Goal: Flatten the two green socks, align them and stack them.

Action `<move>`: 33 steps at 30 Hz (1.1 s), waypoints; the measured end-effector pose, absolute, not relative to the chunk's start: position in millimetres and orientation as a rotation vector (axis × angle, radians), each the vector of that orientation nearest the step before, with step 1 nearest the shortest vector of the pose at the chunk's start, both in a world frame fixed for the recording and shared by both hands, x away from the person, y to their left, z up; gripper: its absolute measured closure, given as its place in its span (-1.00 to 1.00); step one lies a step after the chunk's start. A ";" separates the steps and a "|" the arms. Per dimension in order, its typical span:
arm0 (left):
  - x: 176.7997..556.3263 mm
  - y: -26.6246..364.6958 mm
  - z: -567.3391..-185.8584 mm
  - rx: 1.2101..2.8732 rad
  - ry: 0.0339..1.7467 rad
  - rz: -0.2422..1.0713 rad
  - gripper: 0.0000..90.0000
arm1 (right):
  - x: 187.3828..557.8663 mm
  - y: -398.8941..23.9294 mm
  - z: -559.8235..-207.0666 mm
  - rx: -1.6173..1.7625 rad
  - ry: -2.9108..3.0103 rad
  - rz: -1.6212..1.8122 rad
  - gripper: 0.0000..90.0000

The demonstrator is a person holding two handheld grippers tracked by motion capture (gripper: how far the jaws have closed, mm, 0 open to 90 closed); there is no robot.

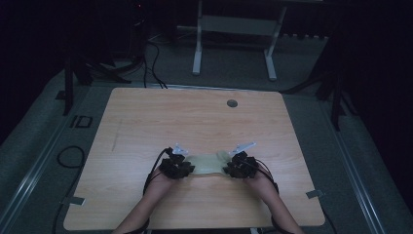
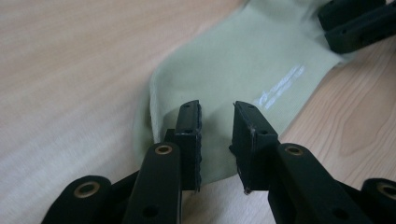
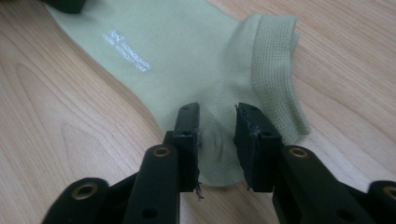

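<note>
While the pale green knitted sock (image 1: 207, 163) lies flat on the light wooden table (image 1: 146, 122), I hold my two grippers at its opposite ends. In the left gripper view, my left gripper (image 2: 217, 126) stands over the rounded toe end, its black jaws a little apart with the fabric lying slack between them; the pads do not press on it, so this gripper is released. Beyond its jaws the sock runs away toward a small white printed mark (image 2: 280, 86), and past that my other gripper shows at the far end. In the right gripper view, my right gripper (image 3: 217, 126) sits over the heel end, just beside the ribbed cuff (image 3: 275, 70), jaws likewise parted above a small pucker of cloth, gripping nothing. Farther out, a round grey grommet (image 1: 232, 103) sits in the tabletop, well apart from both grippers.
</note>
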State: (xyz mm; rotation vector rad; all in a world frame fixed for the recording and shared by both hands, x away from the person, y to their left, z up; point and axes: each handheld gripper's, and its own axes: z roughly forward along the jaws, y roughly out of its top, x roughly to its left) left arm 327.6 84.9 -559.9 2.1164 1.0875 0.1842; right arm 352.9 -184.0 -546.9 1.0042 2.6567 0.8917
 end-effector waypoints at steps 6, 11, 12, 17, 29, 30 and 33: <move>316.4 85.1 -561.0 2.112 1.077 0.187 0.58 | 354.3 -181.4 -546.9 0.983 2.653 0.875 0.53; 306.7 92.5 -562.4 2.105 1.069 0.199 0.58 | 343.9 -179.2 -548.7 0.967 2.648 0.899 0.54; 305.1 93.6 -562.5 2.104 1.067 0.192 0.58 | 340.6 -179.9 -548.9 0.971 2.652 0.906 0.54; 299.4 96.4 -562.8 2.114 1.045 0.194 0.57 | 320.4 -183.1 -550.5 0.954 2.650 0.929 0.54; 294.6 93.9 -560.7 2.133 1.025 0.181 0.46 | 317.7 -183.2 -549.8 0.919 2.667 0.924 0.51; 294.1 94.3 -559.8 2.124 1.023 0.174 0.42 | 317.7 -183.1 -549.0 0.915 2.673 0.923 0.45; 291.5 95.6 -554.8 2.095 1.033 0.160 0.17 | 315.8 -182.6 -542.7 0.882 2.663 0.961 0.30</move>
